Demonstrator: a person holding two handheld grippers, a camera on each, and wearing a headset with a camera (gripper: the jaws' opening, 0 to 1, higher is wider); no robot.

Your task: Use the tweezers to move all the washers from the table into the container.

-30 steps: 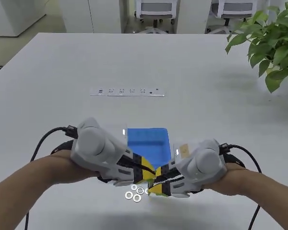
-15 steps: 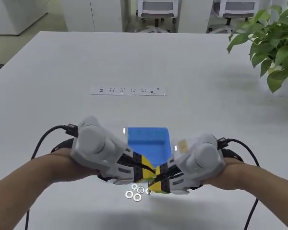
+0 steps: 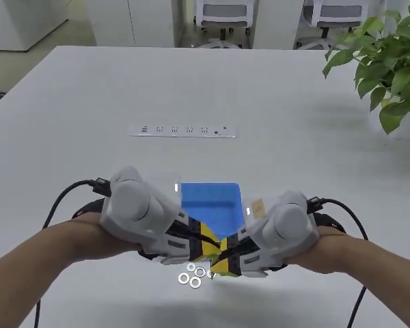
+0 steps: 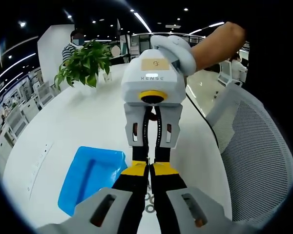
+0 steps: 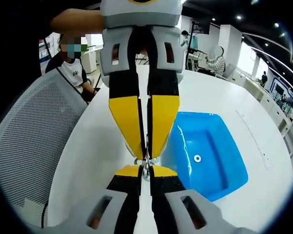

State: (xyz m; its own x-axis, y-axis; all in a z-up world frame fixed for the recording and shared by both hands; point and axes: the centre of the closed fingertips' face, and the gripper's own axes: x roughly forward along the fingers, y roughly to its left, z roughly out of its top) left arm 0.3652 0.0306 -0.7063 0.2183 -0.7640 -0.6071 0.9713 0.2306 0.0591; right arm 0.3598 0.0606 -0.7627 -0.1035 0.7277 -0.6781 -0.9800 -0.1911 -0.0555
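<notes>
Several silver washers (image 3: 192,275) lie on the white table just in front of the blue container (image 3: 212,202); they also show under the jaws as washers (image 4: 149,201). One washer (image 5: 198,158) lies inside the container (image 5: 210,161). My left gripper (image 3: 206,240) and right gripper (image 3: 223,262) point at each other, yellow tips meeting just above the washers. Both stand shut. A thin metal piece, apparently the tweezers (image 5: 145,168), sits pinched where the tips meet. In the left gripper view the container (image 4: 90,173) lies to the left of the left gripper (image 4: 149,168).
A socket strip (image 3: 182,130) is set into the table further back. A potted plant (image 3: 386,65) stands at the far right, office chairs (image 3: 222,17) beyond the far edge. A mesh chair (image 4: 261,161) is close behind the near table edge.
The right gripper has edged slightly left and closer to the left gripper's tips. The washers and the container have stayed in place.
</notes>
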